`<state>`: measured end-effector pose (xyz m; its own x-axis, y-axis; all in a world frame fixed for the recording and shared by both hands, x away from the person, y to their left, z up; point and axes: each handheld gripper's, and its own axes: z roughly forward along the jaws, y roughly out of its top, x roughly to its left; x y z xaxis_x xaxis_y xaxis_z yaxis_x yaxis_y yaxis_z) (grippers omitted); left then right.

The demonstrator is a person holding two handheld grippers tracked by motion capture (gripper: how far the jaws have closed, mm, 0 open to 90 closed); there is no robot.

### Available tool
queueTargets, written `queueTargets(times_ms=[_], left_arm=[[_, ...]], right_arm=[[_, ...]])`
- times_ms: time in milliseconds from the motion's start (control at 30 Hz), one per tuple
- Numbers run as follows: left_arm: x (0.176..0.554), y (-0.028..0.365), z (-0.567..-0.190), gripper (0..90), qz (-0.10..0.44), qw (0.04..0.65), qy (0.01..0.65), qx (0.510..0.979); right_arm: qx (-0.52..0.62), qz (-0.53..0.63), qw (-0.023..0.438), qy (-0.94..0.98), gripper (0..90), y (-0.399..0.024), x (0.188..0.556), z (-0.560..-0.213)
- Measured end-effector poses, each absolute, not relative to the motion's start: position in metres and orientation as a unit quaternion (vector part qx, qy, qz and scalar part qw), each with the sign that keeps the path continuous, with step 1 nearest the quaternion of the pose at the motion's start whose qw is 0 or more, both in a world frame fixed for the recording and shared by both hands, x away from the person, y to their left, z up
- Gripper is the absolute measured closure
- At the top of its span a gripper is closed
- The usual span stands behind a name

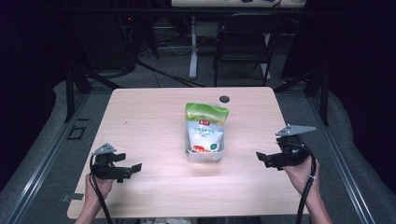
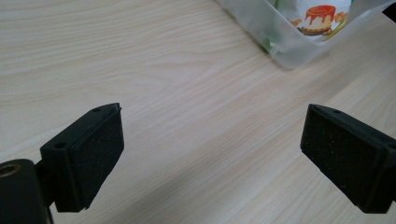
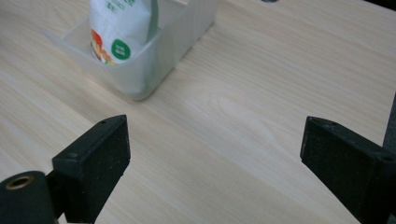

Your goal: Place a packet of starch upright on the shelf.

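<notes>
A white and green food pouch [image 1: 205, 128] stands upright in a small clear plastic box [image 1: 204, 155] at the middle of the wooden table [image 1: 154, 116]. My left gripper [image 1: 134, 167] rests near the front left of the table, jaws wide apart with nothing between them. In the left gripper view [image 2: 212, 158] the box corner [image 2: 280, 44] lies ahead at the upper right. My right gripper [image 1: 259, 157] hovers at the right edge, open and holding nothing. In the right gripper view [image 3: 215, 163] the pouch [image 3: 121, 28] and the box [image 3: 154, 56] lie ahead at the upper left.
A small dark round disc [image 1: 224, 98] lies near the table's far edge. Behind the table stand a dark chair [image 1: 243, 42] and a white desk leg [image 1: 193, 46]. Metal rails run along the floor on both sides.
</notes>
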<state>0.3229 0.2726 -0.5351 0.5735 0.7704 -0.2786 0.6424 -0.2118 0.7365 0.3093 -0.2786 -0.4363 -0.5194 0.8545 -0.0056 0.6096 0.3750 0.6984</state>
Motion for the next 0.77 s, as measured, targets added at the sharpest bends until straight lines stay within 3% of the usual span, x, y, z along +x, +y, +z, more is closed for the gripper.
queueTargets(times_ms=[367, 767], left_arm=[[0.323, 0.271, -0.535, 6.1, 0.074, 0.43, 0.454, 0.777], [0.323, 0.272, -0.535, 6.1, 0.075, 0.429, 0.454, 0.777]], right_arm=[[0.49, 0.305, 0.157, 0.802, 7.8, -0.301, 0.307, -0.485], [0.507, 0.314, 0.139, 0.79, 6.4, -0.317, 0.305, -0.511]])
